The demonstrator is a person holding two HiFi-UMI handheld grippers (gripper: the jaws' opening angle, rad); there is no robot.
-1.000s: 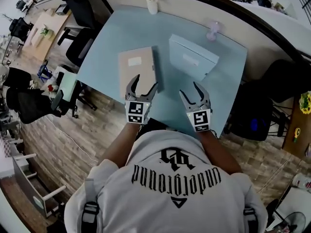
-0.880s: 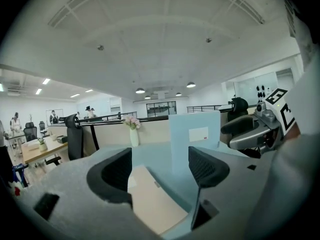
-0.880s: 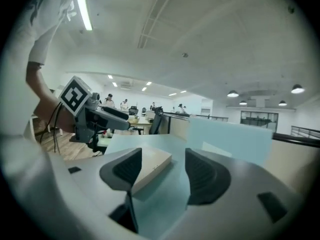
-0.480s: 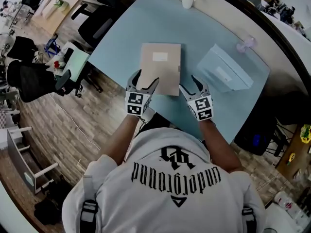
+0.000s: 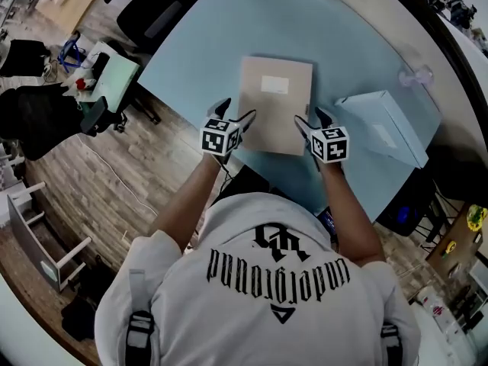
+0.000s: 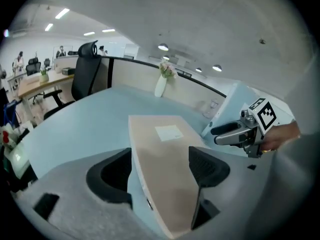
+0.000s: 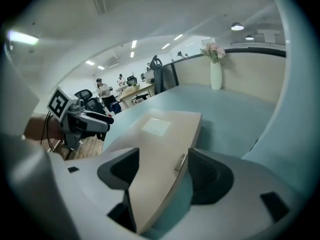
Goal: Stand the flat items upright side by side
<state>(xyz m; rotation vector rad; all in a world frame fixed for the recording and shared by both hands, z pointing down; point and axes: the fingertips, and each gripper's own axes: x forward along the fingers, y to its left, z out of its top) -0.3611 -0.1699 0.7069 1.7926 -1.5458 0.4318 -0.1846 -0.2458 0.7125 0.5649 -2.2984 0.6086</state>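
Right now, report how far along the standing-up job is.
Done: nothing; the beige box and the blue box both lie flat on the table. In hand: the left tool and right tool, both open, straddle the beige box's near corners without clamping; the right one's jaws have just been opening. Remaining: stand both boxes upright, side by side.

The left gripper (image 6: 159, 170) is spreading its jaws apart around the near end of a tan flat box (image 6: 162, 139), which is lying on the pale blue surface (image 6: 75, 129). Far beyond the jaws, a white flower vase (image 6: 160, 85) is standing.
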